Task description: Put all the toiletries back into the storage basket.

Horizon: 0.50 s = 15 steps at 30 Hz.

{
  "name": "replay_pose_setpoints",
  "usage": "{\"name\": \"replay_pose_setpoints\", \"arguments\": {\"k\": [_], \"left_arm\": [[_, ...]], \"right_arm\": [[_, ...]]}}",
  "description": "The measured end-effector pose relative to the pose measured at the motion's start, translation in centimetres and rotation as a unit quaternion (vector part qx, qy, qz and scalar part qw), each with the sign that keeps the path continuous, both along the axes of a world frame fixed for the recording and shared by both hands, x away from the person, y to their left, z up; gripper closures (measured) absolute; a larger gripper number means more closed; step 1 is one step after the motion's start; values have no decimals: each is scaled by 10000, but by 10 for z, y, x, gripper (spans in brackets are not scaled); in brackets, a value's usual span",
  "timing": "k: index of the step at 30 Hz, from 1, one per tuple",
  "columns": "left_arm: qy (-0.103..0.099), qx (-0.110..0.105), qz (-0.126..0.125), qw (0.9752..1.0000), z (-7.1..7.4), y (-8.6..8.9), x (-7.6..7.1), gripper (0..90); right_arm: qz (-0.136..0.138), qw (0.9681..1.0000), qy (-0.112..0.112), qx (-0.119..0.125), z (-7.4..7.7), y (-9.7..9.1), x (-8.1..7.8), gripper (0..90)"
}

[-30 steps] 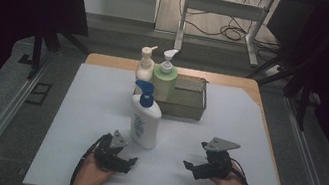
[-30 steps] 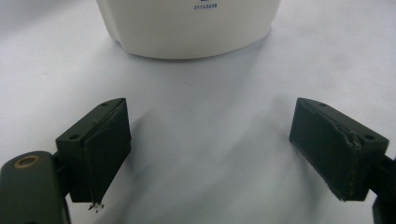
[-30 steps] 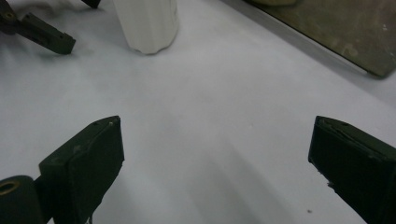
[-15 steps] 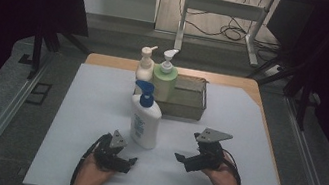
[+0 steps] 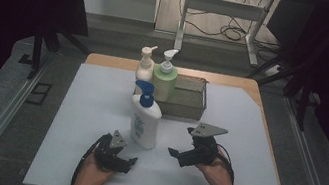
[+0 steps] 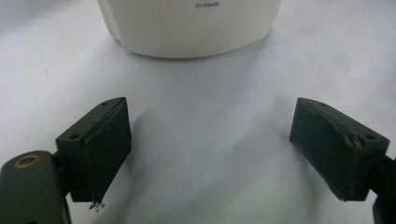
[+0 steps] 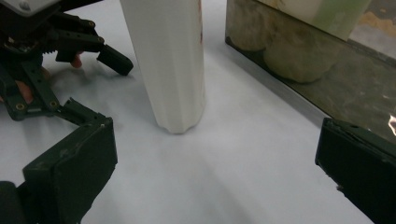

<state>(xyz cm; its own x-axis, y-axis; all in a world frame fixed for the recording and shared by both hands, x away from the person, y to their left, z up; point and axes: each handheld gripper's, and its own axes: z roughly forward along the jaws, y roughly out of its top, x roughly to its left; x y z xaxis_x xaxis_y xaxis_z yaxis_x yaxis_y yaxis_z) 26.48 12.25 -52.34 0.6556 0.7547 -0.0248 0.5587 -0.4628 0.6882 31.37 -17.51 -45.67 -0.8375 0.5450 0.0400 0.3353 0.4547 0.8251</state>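
A white lotion bottle [image 5: 144,122] with a blue pump stands upright in the middle of the white table mat. My left gripper [image 5: 125,160] rests low on the mat just in front of it and a little left, open and empty. In the left gripper view the bottle's base [image 6: 189,25] lies straight ahead of the spread jaws of the left gripper [image 6: 212,154]. My right gripper [image 5: 181,148] hovers to the bottle's right, open, pointing left toward it. In the right gripper view the bottle [image 7: 168,60] stands ahead of the right gripper [image 7: 217,175], apart from it.
Behind the white bottle, a metal tray [image 5: 191,104] holds a green pump bottle [image 5: 164,80]; a cream pump bottle [image 5: 145,68] stands at its left end. The tray wall [image 7: 299,88] is close on the right in the right gripper view, where the left gripper [image 7: 44,44] shows at upper left.
My right gripper has moved left across the mat, closer to the white bottle. The left gripper and the bottles have stayed put.
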Motion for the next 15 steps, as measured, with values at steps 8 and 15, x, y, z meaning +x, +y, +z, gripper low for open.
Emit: {"name": "replay_pose_setpoints", "arguments": {"k": [8,15], "left_arm": [[2,-1,0,10000,0,0,0,126],[3,-4,-1,10000,0,0,0,126]], "right_arm": [[44,9999,-71,84,7,15,3,0],[119,9999,81,42,12,31,7,0]]}}
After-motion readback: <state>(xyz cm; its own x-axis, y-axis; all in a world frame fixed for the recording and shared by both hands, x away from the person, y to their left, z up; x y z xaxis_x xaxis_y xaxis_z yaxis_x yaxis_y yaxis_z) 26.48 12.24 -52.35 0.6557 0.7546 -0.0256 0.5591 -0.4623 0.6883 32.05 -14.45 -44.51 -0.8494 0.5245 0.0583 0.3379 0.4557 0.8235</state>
